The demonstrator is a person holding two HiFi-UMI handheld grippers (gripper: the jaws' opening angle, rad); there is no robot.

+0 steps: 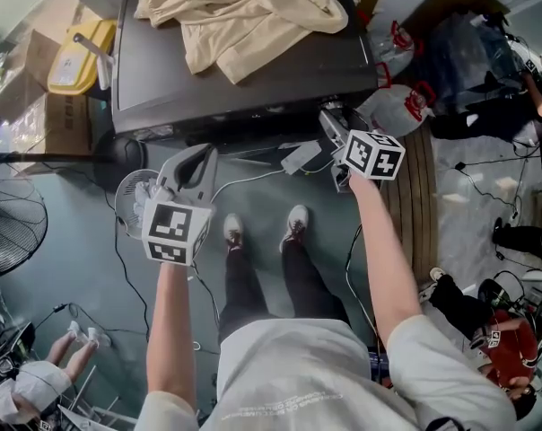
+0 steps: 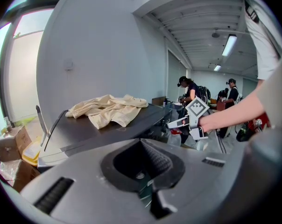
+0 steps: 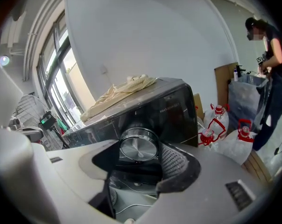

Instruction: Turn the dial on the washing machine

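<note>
The dial (image 3: 138,147) is a round, brushed-metal knob on the dark front panel of the washing machine (image 1: 253,79). It sits at the centre of the right gripper view, framed between that gripper's jaws. The right gripper (image 1: 334,126) is up against the panel just right of centre in the head view. Its jaws stand apart on either side of the knob, and the ribbed pad (image 3: 174,162) is close to the rim but not clearly pressing on it.

The dial looks rigid and smooth, so it is likely slippery. The best hold is probably square across its rim, gripped firmly before twisting, since a loose pinch would skate round it.

The left gripper (image 1: 197,158) hangs at left of centre, well away from the machine, with its jaws apart and nothing between them. A cream cloth (image 1: 244,12) lies crumpled on the lid.
</note>
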